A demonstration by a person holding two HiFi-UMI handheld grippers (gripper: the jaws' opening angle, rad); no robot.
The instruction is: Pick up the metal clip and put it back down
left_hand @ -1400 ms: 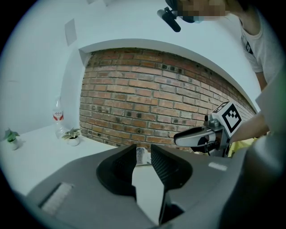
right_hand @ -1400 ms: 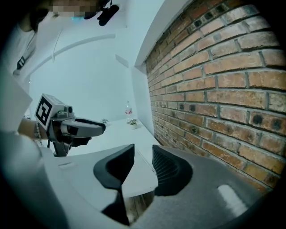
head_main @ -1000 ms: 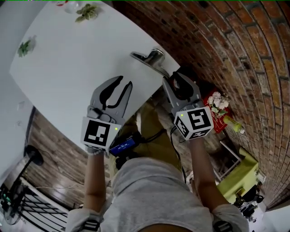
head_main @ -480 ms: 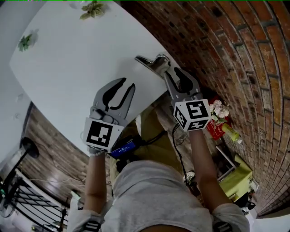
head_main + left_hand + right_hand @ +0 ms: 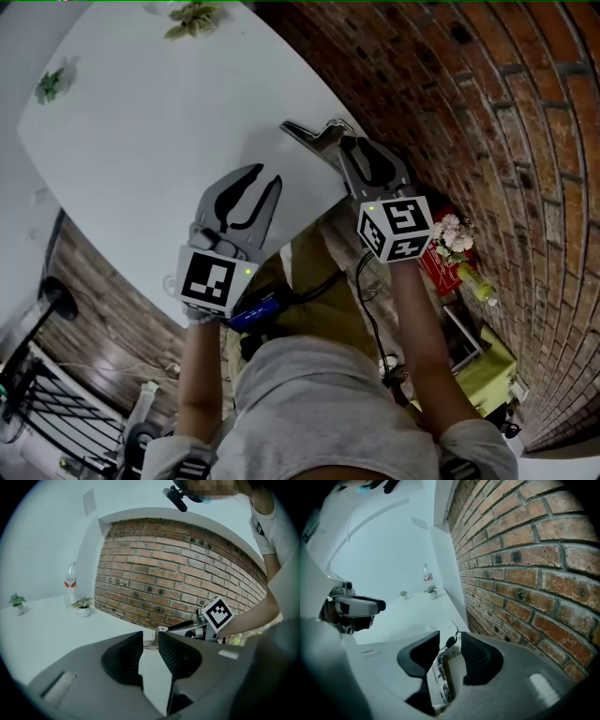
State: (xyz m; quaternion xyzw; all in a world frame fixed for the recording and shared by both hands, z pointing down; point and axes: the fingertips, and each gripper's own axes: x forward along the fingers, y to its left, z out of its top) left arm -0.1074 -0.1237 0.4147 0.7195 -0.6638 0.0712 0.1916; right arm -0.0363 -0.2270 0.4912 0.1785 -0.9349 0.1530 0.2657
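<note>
White counter (image 5: pixel 141 122) runs right up against a red brick wall (image 5: pixel 487 112). Two little potted plants sit at the far end, one (image 5: pixel 192 19) nearer the bricks and the other (image 5: pixel 53 86) off toward the white wall. A clear water bottle (image 5: pixel 70 584) with a red label stands just beside the first plant. Down by the wall there are pale flowers (image 5: pixel 451 237) on something red, plus a yellow-green thing (image 5: pixel 487 366), can't tell what. On the other side there's wood-plank floor (image 5: pixel 103 291) and a black wire rack (image 5: pixel 47 412).

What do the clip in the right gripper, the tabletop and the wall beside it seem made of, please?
The metal clip looks like polished steel: mirror-like reflections. The table is smooth matte white, perhaps laminate or painted board. The wall is rough red brick with mortar joints.
</note>
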